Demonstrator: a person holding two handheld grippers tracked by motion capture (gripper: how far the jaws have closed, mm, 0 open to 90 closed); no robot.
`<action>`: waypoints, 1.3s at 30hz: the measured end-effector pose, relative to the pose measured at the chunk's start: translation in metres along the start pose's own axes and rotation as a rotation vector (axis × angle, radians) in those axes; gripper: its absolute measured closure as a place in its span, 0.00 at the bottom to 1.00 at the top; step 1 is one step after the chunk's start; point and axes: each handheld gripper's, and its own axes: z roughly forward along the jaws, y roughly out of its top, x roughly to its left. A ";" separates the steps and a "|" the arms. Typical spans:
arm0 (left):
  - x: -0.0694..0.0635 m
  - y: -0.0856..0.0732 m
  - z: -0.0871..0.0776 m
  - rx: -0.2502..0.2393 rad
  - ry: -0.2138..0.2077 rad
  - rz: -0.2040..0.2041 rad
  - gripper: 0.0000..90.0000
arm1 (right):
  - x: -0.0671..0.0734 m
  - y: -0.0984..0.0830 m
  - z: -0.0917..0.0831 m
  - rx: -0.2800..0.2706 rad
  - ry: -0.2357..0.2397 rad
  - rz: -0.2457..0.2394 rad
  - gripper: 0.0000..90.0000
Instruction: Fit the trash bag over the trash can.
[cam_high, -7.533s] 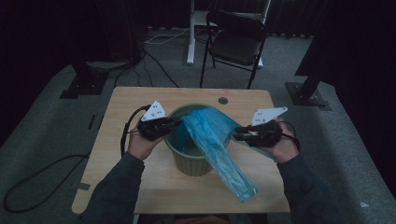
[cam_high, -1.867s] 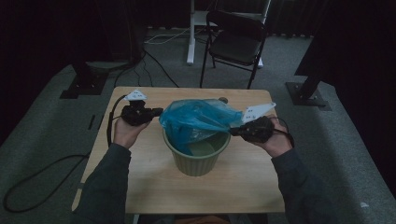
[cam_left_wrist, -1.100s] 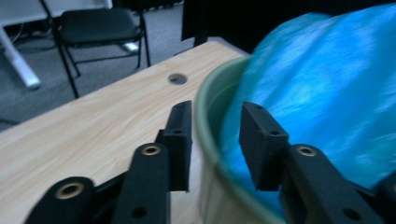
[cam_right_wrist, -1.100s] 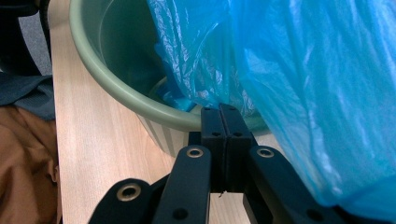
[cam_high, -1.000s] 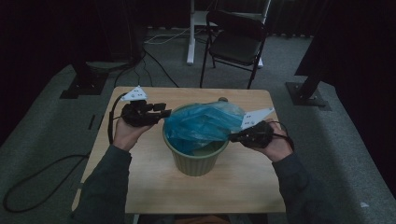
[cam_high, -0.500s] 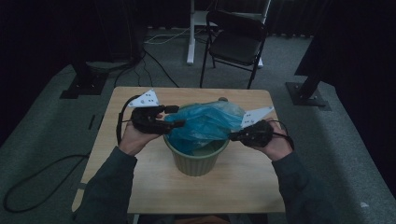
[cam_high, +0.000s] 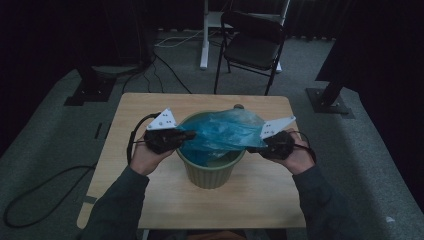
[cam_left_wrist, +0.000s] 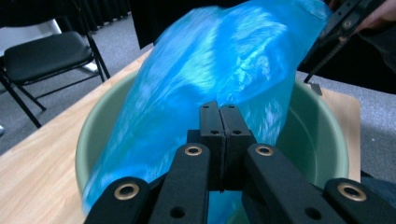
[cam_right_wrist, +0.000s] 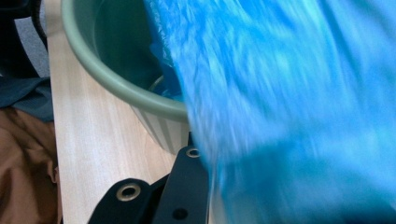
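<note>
One green bucket (cam_high: 209, 170) is stood at the middle of the wooden table (cam_high: 125, 165). One blue plastic bag (cam_high: 222, 132) is draped over its mouth and partly hung down inside — the rest of the bucket's inside is hidden.

Two tools are counted. The left tool (cam_high: 186, 138) is held at the bucket's left rim; in the left gripper view its jaws are seen pressed together, with the bag (cam_left_wrist: 210, 70) right at their tips, though a pinched fold cannot be made out. The right tool (cam_high: 252, 149) is held at the right rim against the bag; its jaws are covered by blurred blue film (cam_right_wrist: 289, 93), so their state cannot be told.

One small round object (cam_high: 239, 106) lies on the table behind the bucket. One black folding chair (cam_high: 252, 47) stands on the floor beyond the table, with cables beside it.
</note>
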 end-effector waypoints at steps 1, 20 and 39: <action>0.001 -0.004 -0.003 0.004 0.000 -0.008 1.00 | 0.001 -0.001 0.000 0.001 0.002 0.002 1.00; 0.022 -0.070 -0.035 0.053 0.046 -0.151 1.00 | 0.019 -0.008 0.007 -0.006 0.121 -0.026 1.00; 0.035 -0.072 -0.032 0.062 0.132 -0.178 1.00 | 0.029 0.004 -0.014 -0.115 0.159 -0.075 0.72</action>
